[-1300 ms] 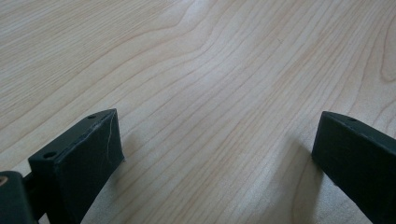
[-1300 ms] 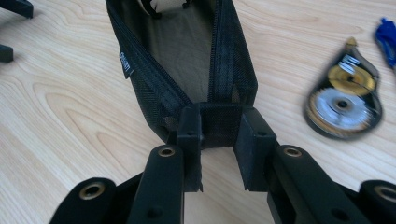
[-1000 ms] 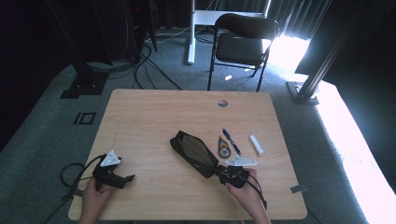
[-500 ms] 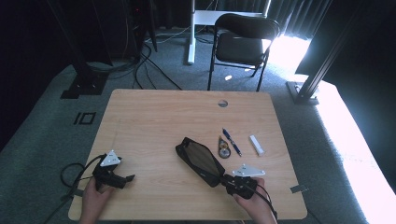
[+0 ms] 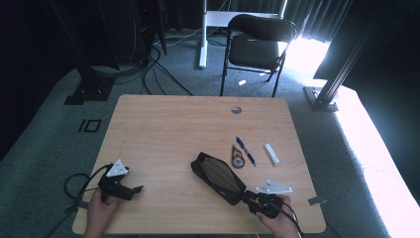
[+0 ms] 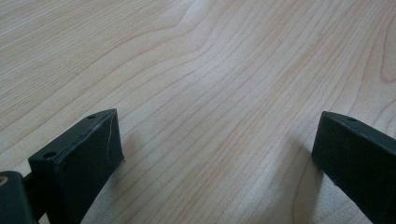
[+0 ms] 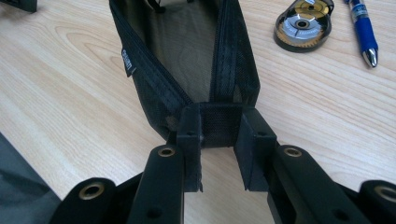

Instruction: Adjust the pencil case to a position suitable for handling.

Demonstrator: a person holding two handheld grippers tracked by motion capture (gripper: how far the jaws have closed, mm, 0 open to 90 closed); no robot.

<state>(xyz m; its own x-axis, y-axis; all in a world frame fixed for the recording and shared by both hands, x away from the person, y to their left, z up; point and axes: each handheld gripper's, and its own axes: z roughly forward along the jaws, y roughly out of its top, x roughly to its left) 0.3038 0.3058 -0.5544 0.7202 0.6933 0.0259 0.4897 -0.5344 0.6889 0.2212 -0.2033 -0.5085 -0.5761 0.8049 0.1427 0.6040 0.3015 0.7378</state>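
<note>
Two grippers are seen at the near edge of the pale wood-grain table. The right gripper is clamped on the end tab of a black mesh pouch, its pads pinched onto the woven fabric where the two zip tracks meet. The pouch is laid long and narrow across the near right part of the table, unzipped, a brownish lining visible inside. Beside its far end, a round metal tape dispenser and a blue pen are spotted, the pen cut off at the frame's top. A small white block is hard to identify. The left gripper is held slack, jaws wide apart over bare wood.
</note>
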